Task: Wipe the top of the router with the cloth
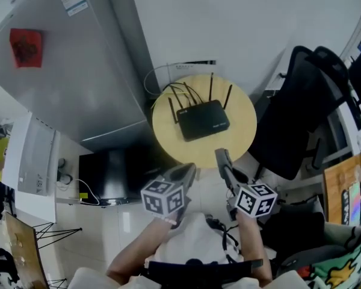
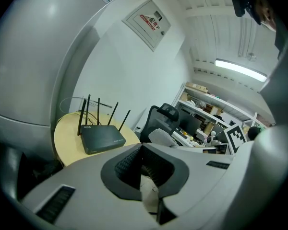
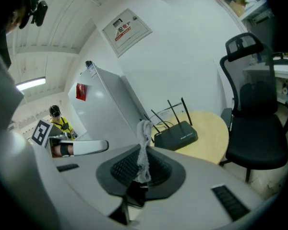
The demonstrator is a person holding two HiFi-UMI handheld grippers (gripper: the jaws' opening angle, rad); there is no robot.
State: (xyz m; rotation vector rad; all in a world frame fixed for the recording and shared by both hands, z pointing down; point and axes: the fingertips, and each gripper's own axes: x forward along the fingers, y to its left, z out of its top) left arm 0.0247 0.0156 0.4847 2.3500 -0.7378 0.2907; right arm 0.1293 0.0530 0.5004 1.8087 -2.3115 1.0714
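Note:
A black router (image 1: 203,120) with several upright antennas sits on a small round yellow table (image 1: 240,143). Both grippers hover short of the table's near edge, apart from the router. My right gripper (image 1: 221,155) is shut on a thin white cloth (image 3: 144,143), which sticks up from between its pads (image 3: 143,159); the router (image 3: 176,134) lies ahead of it. My left gripper (image 1: 189,168) is shut with nothing between its tips (image 2: 140,150), and the router (image 2: 102,138) shows ahead to its left. The cloth does not show clearly in the head view.
A tall grey cabinet (image 1: 66,71) stands against the table's left side. A black office chair (image 1: 295,125) is close on the right. Cables (image 1: 168,71) loop behind the table by the white wall. A dark box (image 1: 108,176) sits on the floor at the left.

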